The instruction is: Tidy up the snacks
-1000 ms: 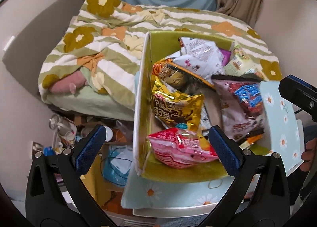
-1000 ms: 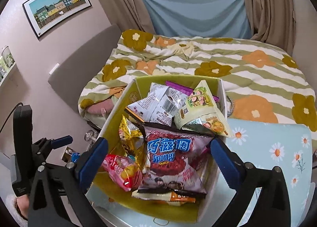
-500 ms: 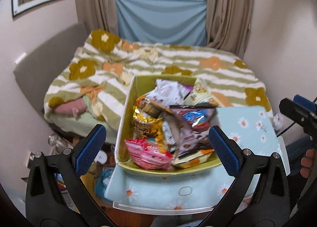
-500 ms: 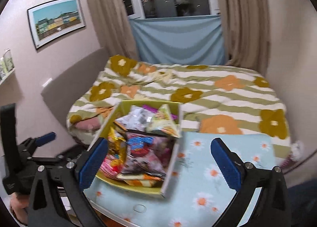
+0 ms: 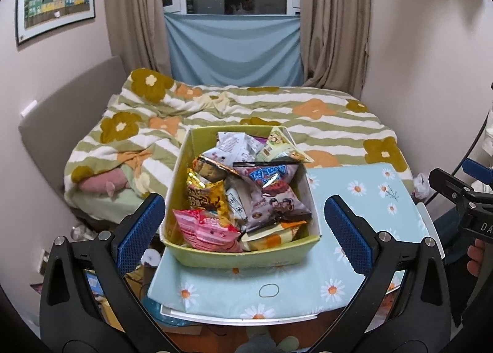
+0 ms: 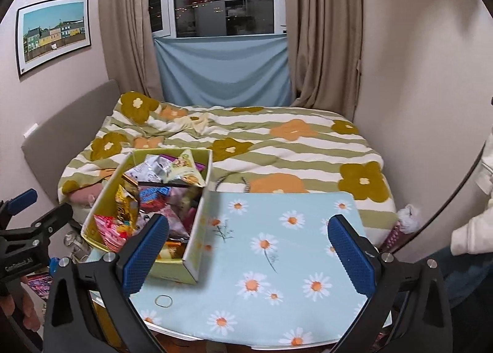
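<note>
The left claw (image 5: 245, 225) hovers level above the near edge of the counter (image 5: 363, 186), released wide, its blue ribbed pads (image 5: 140, 229) framing the snack box (image 5: 240, 256) with nothing between them. A hand (image 6: 26, 313) grips its handle low at the left of the right wrist view.

The snack box is a yellow-green cardboard rectangle standing on the counter's left edge, its long axis running from the near edge toward the bed (image 5: 323, 119). It is heaped with crinkled foil and plastic packets: a pink bag (image 5: 205, 229) at the near left corner, a gold bag (image 5: 205, 194) behind it, a purple-and-blue bag (image 5: 271, 189) lying along the box's length on the right, and white wrappers (image 5: 234, 146) and a pale green pouch (image 5: 279, 146) at the far end.

A thin rubber band (image 5: 268, 290) lies flat on the daisy-print cloth (image 6: 292, 248) near the counter's front edge.

The right claw (image 6: 248, 256) is also released and empty, held level over the near edge, aimed at the bare right half of the cloth; its left pad overlaps the box's near right corner in view.
</note>
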{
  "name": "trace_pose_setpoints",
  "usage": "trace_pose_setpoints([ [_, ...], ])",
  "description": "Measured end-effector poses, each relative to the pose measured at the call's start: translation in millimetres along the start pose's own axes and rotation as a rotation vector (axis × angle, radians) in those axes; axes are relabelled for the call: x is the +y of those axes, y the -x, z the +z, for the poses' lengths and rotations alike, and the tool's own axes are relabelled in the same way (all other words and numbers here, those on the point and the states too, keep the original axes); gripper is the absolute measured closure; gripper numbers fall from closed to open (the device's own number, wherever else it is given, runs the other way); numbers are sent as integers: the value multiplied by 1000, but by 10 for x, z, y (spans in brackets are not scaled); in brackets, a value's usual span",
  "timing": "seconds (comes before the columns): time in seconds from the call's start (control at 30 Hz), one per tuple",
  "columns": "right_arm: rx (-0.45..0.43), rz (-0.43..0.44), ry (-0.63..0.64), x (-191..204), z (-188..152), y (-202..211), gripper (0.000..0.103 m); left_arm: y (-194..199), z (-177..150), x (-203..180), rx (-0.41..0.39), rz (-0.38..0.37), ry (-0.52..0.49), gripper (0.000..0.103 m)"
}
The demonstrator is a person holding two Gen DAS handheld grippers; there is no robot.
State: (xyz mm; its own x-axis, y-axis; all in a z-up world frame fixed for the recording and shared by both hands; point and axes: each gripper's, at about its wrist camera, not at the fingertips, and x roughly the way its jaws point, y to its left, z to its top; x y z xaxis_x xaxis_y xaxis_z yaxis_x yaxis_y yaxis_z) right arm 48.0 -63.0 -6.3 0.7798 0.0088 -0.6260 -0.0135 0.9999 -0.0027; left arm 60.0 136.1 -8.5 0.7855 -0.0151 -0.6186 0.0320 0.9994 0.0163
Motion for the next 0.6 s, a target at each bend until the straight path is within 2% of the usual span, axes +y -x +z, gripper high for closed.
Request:
trace_pose_setpoints([
  [0.6, -10, -10, -25, -71, -67, 109, 0, 91, -9, -146, -7, 0, -18, 0],
])
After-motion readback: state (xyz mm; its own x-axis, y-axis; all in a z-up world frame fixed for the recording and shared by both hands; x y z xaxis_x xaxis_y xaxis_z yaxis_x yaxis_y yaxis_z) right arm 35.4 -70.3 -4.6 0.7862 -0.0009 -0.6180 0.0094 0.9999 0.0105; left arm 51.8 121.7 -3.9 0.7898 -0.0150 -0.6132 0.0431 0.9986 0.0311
